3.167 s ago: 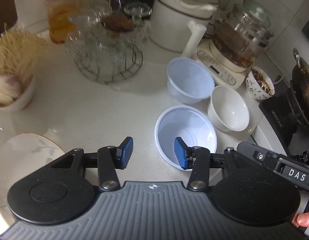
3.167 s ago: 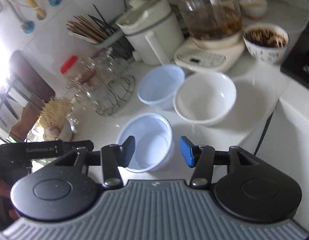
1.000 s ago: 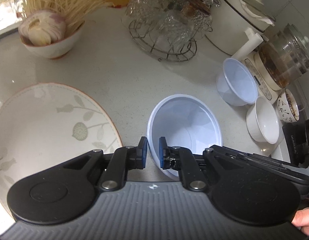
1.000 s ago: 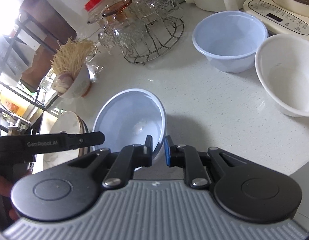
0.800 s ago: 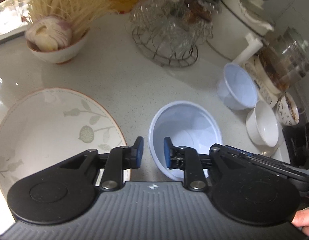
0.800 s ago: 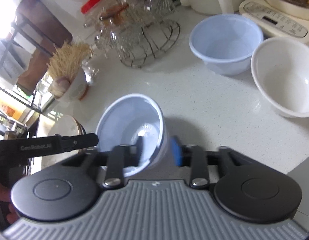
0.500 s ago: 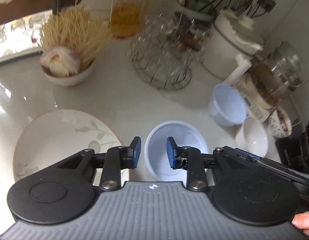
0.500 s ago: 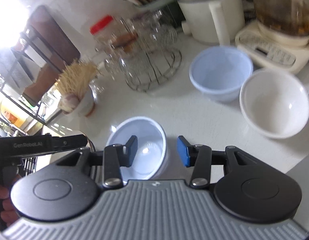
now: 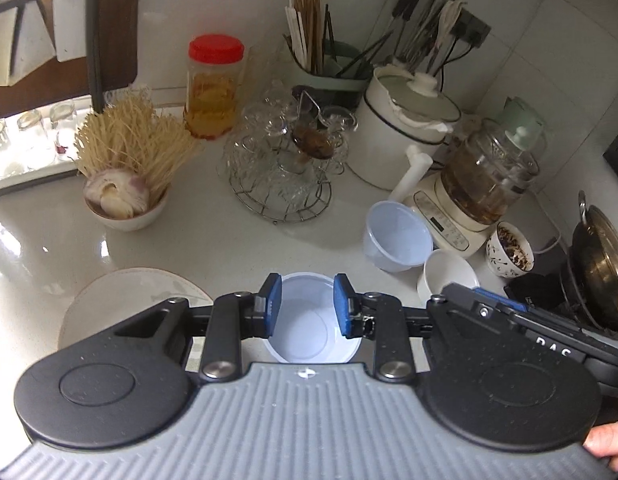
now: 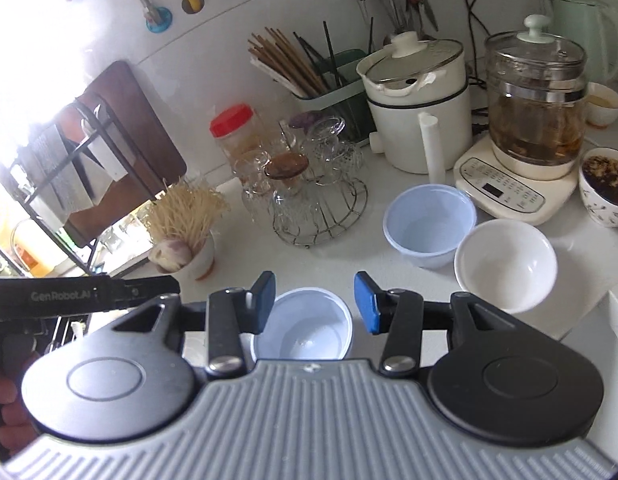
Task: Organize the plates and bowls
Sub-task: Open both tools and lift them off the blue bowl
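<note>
A pale blue plastic bowl stands upright on the white counter below both grippers. My left gripper is open and raised above it. My right gripper is open and raised above it too. A leaf-patterned plate lies just left of the bowl. A second pale blue bowl and a white ceramic bowl stand side by side to the right.
A wire rack of glass cups stands behind. A bowl of noodles and garlic sits at the left. A kettle base with glass pot, a white cooker, a patterned cup and a wok crowd the right.
Both grippers held the near blue bowl by its rim, opened and let it go on the counter beside the plate, then rose and drew back.
</note>
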A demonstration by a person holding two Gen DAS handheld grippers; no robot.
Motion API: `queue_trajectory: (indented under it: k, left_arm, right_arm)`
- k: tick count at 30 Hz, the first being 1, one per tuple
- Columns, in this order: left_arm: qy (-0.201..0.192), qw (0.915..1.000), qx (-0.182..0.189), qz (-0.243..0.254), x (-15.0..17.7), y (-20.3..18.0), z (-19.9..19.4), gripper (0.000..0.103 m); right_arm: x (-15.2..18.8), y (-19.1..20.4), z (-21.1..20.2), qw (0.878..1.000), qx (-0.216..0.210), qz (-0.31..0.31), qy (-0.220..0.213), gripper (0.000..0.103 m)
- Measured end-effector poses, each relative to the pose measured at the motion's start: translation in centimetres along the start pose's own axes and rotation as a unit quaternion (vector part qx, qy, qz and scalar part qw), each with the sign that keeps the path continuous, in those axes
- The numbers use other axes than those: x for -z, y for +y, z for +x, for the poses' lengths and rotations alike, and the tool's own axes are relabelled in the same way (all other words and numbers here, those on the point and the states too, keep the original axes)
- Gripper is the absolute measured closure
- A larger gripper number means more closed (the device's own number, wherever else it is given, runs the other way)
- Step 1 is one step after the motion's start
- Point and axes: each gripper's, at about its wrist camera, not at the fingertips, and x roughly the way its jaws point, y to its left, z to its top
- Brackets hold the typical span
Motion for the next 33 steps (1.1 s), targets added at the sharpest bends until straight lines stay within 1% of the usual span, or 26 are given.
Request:
queue_trajectory:
  k: [4,14,20,26,33]
  left_arm:
    - [-0.005,0.9999,0.009,0.012,0.2,0.7,-1.6,0.070]
    - [-0.025,0.9982,0.038,0.040,0.8,2.2,-4.5,0.070]
    - [-0.019,0.9968,0.055,0.055,1.9,2.5,-5.3,0.070]
    - [-0.010,0.9960,0.066,0.058,3.2,3.1,-5.9,0.070]
    - [0.017,0.9953,0.079,0.054,4.0,2.8,-4.8,0.065]
  right_arm:
    - [0.6,1.7,-1.2,1.000,0.015,-0.019,-0.014,0.056]
    - [2.2,5.0,-3.7,0.998,0.048,-0.023,-0.046,0.056]
    - [3.2,6.0,-4.5,0.996,0.070,-0.014,-0.048,0.056]
    - [4.7,6.7,-5.1,0.995,0.088,-0.008,-0.046,0.056]
    - [5.9,5.3,-5.9,0.993,0.111,0.018,-0.036,0.056]
